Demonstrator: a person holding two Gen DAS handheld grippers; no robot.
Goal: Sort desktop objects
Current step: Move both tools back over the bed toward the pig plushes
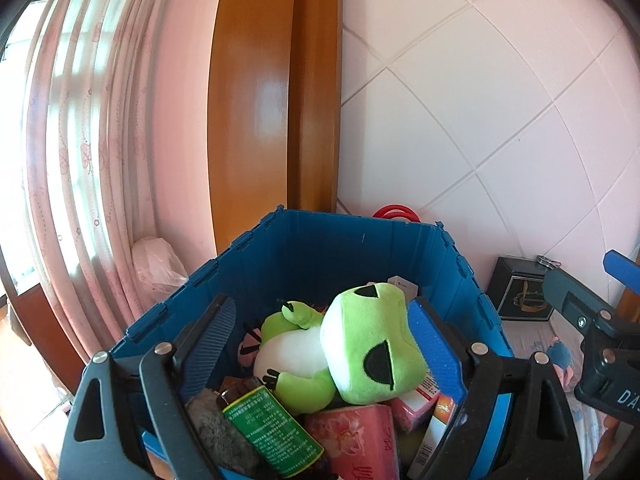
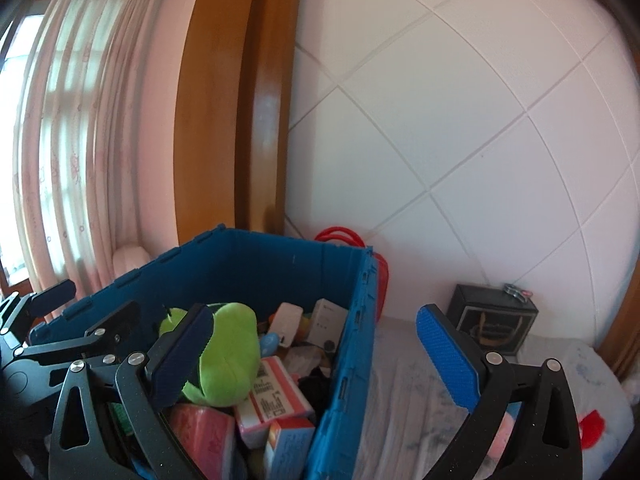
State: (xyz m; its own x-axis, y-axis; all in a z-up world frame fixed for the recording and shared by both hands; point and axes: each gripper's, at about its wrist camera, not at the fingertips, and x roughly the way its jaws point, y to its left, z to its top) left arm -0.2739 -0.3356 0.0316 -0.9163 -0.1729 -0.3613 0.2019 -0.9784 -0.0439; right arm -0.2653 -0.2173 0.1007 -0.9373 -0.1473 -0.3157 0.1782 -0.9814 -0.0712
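Observation:
A blue folding crate (image 1: 360, 228) (image 2: 280, 256) holds a green plush frog (image 1: 360, 344) (image 2: 232, 356) lying on top of a brown bottle with a green label (image 1: 268, 428), a pink tissue pack (image 1: 356, 440) and several small boxes. My left gripper (image 1: 324, 340) is open over the crate. The frog lies between its fingers: the left pad stands apart from it and the right pad is just beside its head. My right gripper (image 2: 316, 352) is open and holds nothing. It straddles the crate's right wall, with its left finger next to the frog.
A black box (image 1: 516, 292) (image 2: 492, 320) stands against the white tiled wall on a light patterned cloth (image 2: 420, 380). Red handles (image 2: 340, 236) show behind the crate. To the left are a wooden frame (image 1: 256, 100), a pink curtain (image 1: 92, 140) and a plastic bag (image 1: 156, 264).

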